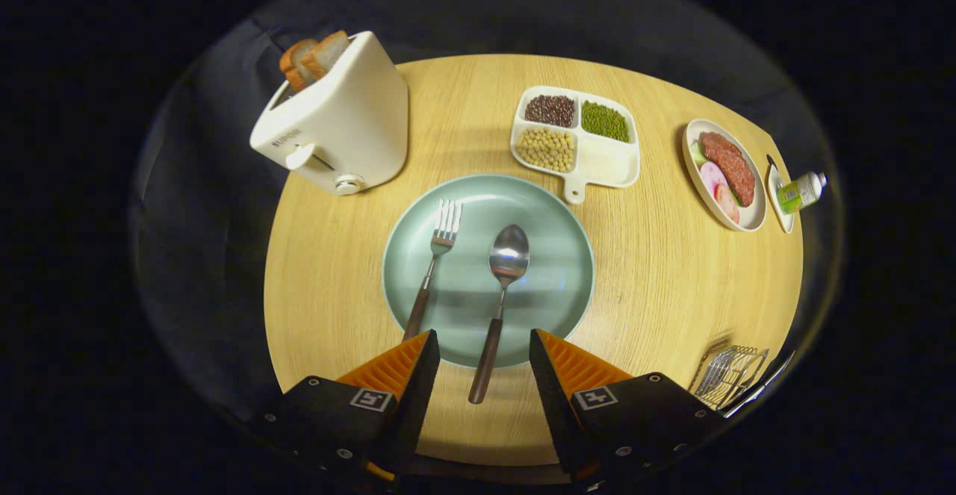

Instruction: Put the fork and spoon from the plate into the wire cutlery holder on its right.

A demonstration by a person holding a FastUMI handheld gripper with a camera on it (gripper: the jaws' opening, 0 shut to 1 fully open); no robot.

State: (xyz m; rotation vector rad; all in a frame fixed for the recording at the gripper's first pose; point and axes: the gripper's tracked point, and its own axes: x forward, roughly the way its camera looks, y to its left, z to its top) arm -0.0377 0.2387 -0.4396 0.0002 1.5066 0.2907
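Nearest the lens, the tool (484, 364) with its two orange ribbed fingers (392, 366) on black mounts stands spread wide, gripping nothing. Between the fingers lies the dark brown handle of the polished steel spoon (499, 308), clear of both. Its long axis runs almost straight away from the tool: the handle end overhangs the near rim of the round pale green plate (553, 219) onto the round light wooden surface (657, 286), and the shiny oval bowl faces up at the plate's middle. Left of the spoon on the plate lies the steel fork (432, 271) with a dark handle, slanted a little, its four tines pointing away and its handle end running down to the left finger's tip. Fork and spoon lie apart, roughly parallel.

Right of the plate, at the surface's near edge, sits the silver wire cutlery holder (728, 375), an open frame of thin rods. Beyond the plate to the left stands a glossy cream toaster (336, 118) holding bread slices (314, 58). Beyond the plate to the right sits a white divided dish (597, 163) with dark, green and yellow beans. Farther right lie a white oval dish of sliced meat (724, 174) and a small green-labelled bottle (801, 191).
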